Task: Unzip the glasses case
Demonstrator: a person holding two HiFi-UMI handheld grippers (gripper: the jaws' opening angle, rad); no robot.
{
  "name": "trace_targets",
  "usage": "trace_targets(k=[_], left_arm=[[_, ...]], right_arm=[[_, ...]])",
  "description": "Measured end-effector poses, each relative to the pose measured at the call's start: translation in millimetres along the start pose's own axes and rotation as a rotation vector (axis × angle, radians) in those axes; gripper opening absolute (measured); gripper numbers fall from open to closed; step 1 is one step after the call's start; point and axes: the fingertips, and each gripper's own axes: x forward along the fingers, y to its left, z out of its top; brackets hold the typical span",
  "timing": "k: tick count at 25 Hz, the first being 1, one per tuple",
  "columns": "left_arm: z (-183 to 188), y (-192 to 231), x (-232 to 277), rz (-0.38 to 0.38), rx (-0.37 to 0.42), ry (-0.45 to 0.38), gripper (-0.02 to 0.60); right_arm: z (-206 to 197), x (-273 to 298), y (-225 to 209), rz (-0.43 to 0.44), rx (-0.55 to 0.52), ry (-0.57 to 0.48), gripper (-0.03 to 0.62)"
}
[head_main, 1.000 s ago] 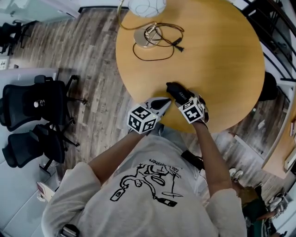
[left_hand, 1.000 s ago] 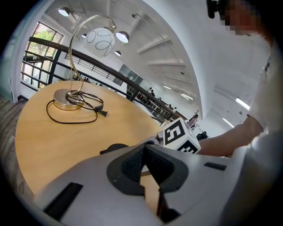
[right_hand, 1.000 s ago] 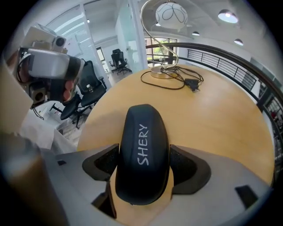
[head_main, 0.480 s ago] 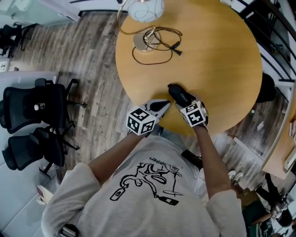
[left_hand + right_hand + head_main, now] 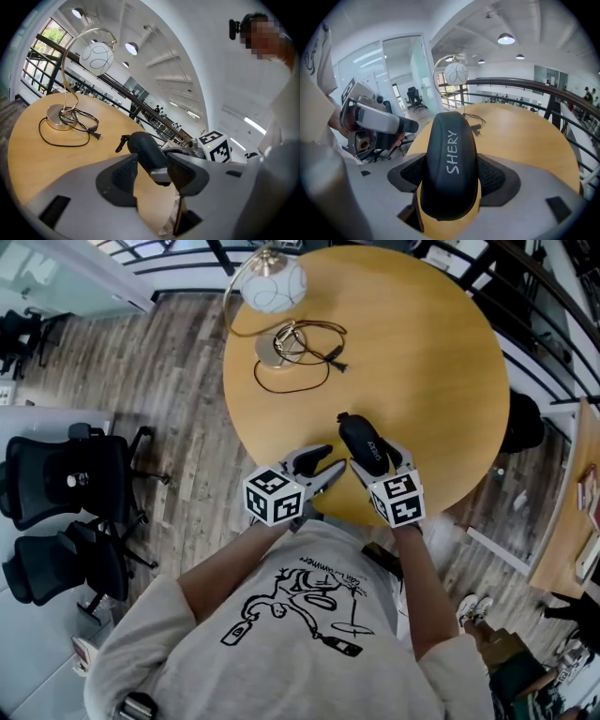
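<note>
Black glasses case [image 5: 450, 164] clamped in right gripper [image 5: 452, 177] fingers; left gripper [image 5: 151, 176] fingers, just opening and empty, probably next pinch the zip pull [image 5: 122, 142]

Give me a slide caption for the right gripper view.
Right gripper clamps a black oval glasses case lettered SHERY over the round wooden table.

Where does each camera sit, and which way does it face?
Head view: on the person's head, looking down at the table; shirt, left claw and right claw show.
Left gripper view: rides the left claw, facing the glasses case and lamp; its jaws, just opened further, hold nothing; shirt at right.
Right gripper view: rides the right claw, facing the lamp; jaws clamp the glasses case; shirt at left.
Shared: all show glasses case and lamp.
</note>
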Motion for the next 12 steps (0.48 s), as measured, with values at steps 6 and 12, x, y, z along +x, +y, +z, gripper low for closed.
trace_targets(k=[6,12], left_arm=[[25,-24,12,-0.079,-0.106,-0.061,0.291],[38,-41,26,-0.140,-0.171,-0.084,0.313]], right_arm=[[33,-40,10,-0.029,0.012,-0.116,0.333],[42,-53,31,-0.013,0.034,-0.172,0.334]])
